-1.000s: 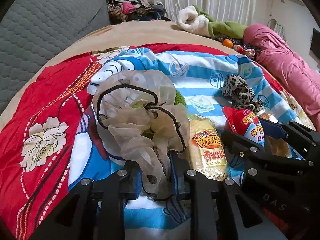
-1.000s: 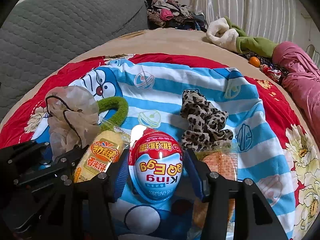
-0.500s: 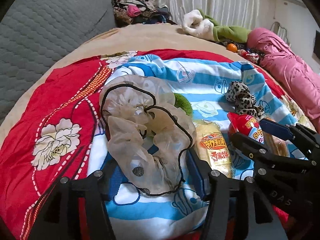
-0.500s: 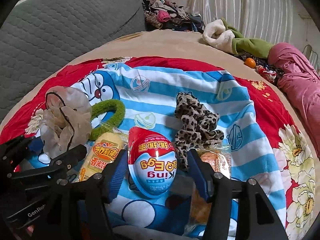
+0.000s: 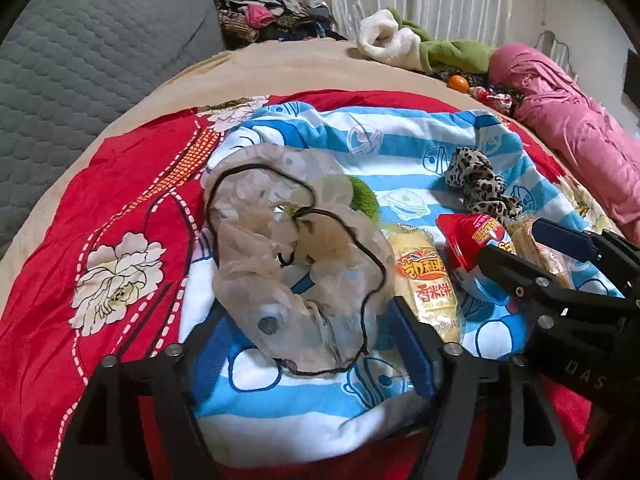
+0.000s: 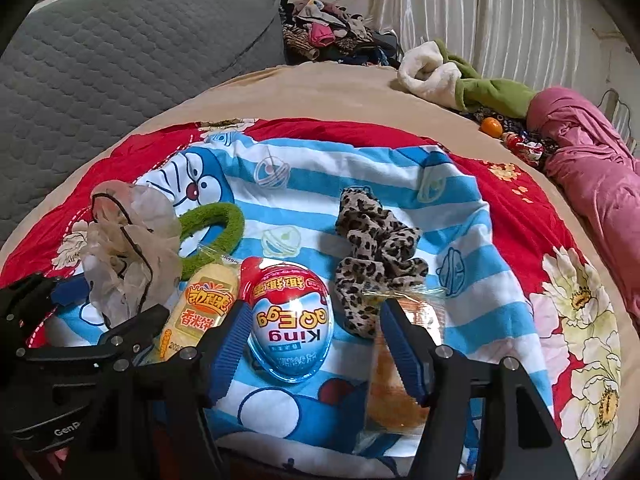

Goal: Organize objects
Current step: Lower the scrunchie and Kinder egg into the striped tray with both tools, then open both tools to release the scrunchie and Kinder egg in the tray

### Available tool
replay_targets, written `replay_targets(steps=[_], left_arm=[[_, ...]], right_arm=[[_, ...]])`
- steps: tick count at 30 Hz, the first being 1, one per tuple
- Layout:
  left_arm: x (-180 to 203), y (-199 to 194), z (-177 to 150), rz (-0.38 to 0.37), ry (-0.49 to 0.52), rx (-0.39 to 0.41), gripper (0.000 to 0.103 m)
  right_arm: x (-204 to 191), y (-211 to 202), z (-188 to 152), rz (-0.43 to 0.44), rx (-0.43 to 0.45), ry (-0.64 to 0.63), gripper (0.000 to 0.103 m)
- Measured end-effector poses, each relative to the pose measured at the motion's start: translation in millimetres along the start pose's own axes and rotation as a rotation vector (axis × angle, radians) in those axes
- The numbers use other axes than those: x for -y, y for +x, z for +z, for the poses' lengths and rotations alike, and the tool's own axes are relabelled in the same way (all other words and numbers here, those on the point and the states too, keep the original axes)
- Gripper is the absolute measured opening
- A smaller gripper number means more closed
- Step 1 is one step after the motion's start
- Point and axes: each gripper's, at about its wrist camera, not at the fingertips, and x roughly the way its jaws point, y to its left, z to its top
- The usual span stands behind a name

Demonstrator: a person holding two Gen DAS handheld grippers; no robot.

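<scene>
Covering most of both views, the red floral bedspread carries a blue-striped cartoon cloth on which your items lie. Beyond it sit a grey quilted cushion, a pink bundle and a heap of clothes.

Your right wrist view shows the full green ring scrunchie; in your left wrist view only a green edge shows behind the sheer fabric. The right view also shows the whole leopard-print scrunchie.

Your left gripper has its jaws opening, with the sheer beige scrunchie lying loose between them on the cloth, the pads clear of it. It overlaps the green ring.

Your right gripper is likewise opening, released around the King egg toy, which rests on the cloth between the blue pads; the left pad stands just beside it, and contact cannot be confirmed at this angle.

A yellow snack packet lies between the two grippers, beside the egg. An orange snack packet lies partly under the right gripper's right finger, its contents blurred.
</scene>
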Motion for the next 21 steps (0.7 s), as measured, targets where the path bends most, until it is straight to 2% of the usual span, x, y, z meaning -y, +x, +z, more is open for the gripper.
replay_targets(steps=[8,16,18,19,21], left_arm=[[0,-6,-2,-0.004,0.006,0.002,0.082],[2,-13,-3,0.005,0.01,0.011,0.086],[1,-16,-2,0.016,0.005,0.017,0.094],[-1,-17,-2,0.023,0.004,0.02,0.103],[-5,-21,-2,0.017,-0.011,0.027,0.103]], right_arm=[[0,-7,0,-0.017,0.003,-0.006,0.069],[8,-9,0,-0.042,0.002,0.019,0.084],[10,-10,0,-0.047,0.003,0.027,0.088],[12,-12,0,-0.047,0.006,0.034,0.089],[14,-14,0,-0.039,0.009,0.048,0.093]])
